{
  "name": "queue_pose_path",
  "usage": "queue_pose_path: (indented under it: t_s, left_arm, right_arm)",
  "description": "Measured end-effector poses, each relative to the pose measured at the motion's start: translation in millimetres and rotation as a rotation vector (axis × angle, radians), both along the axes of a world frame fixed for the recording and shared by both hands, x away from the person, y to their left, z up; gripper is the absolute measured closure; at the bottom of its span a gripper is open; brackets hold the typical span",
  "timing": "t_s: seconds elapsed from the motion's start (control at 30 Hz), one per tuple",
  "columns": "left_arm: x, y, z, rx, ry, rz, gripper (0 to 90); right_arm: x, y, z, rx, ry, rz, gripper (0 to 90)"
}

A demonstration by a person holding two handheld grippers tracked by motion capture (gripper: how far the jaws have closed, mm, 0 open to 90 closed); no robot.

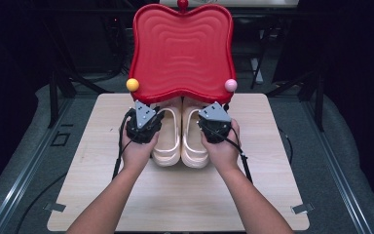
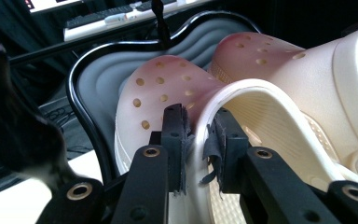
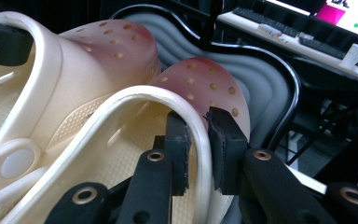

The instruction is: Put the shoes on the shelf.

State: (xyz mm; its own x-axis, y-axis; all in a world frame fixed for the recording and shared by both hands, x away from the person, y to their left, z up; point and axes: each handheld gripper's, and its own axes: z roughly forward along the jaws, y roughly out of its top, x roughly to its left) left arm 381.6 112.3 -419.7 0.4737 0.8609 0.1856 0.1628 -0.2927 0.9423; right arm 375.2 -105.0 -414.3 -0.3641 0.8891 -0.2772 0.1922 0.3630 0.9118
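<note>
In the high view, two cream clogs lie side by side on the pale wooden worktop (image 1: 175, 204), toes pointing away from the person and tucked under the near edge of a red wavy tray (image 1: 182, 48) that stands raised over the far part of the worktop. A yellow ball (image 1: 132, 84) sits at the tray's near left corner and a pink ball (image 1: 231, 85) at its near right corner. The left gripper (image 1: 143, 123) sits at the outer side of the left clog (image 1: 168, 141), and the right gripper (image 1: 215, 123) at the outer side of the right clog (image 1: 193, 144); each is held in a hand coming in from the bottom edge. In the left gripper view, the fingers (image 2: 175, 135) are clamped on the rim of the left clog (image 2: 168, 88), one pad inside the opening and one outside, with the clog's holed toe reaching under the tray's grey underside (image 2: 98, 79); the right clog (image 2: 279, 60) lies just beside it. In the right gripper view, the fingers (image 3: 226, 140) are likewise clamped on the rim of the right clog (image 3: 200, 79), its toe under the tray (image 3: 265, 79), and the left clog (image 3: 107, 42) lies alongside.
</note>
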Motion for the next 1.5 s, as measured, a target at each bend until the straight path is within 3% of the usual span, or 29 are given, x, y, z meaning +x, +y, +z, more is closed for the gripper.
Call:
queue_pose_path:
  t_s: [0.13,0.5,0.57,0.67,0.73,0.87,0.97,1.13,1.5]
  left_arm:
    - [4.0,-4.0,-3.1,0.006,-0.007,-0.006,77.3]
    - [8.6,-5.5,-12.0,0.069,-0.021,-0.012,75.9]
    - [6.8,-6.0,-13.9,0.081,-0.039,-0.008,75.6]
    - [5.8,-5.2,-14.0,0.079,-0.038,0.001,74.7]
    - [6.0,-3.2,-13.6,0.078,-0.037,0.0,73.8]
    - [7.4,1.4,-12.5,0.047,-0.009,-0.001,70.0]
    - [7.5,1.6,-12.6,0.034,0.005,-0.016,65.4]
    - [4.5,0.4,-12.1,0.039,0.01,-0.029,61.9]
    - [-1.2,3.8,-12.3,0.038,0.029,-0.038,59.3]
  right_arm:
    - [4.1,0.0,1.4,-0.012,-0.023,-0.016,77.4]
    - [8.7,1.7,-11.2,-0.031,-0.004,-0.017,74.1]
    - [9.1,0.8,-12.3,-0.041,0.011,-0.008,71.8]
    - [8.5,-0.5,-13.1,-0.035,0.022,-0.006,66.7]
    - [8.7,-1.2,-13.4,-0.003,0.041,0.016,65.2]
    - [7.3,-1.1,-14.6,-0.021,0.032,0.017,64.4]
    - [8.1,-2.5,-13.9,-0.005,0.04,0.016,63.1]
    - [6.8,-2.9,-13.4,-0.014,0.073,0.026,58.4]
    - [0.1,-5.9,-12.2,-0.026,0.08,0.029,55.6]
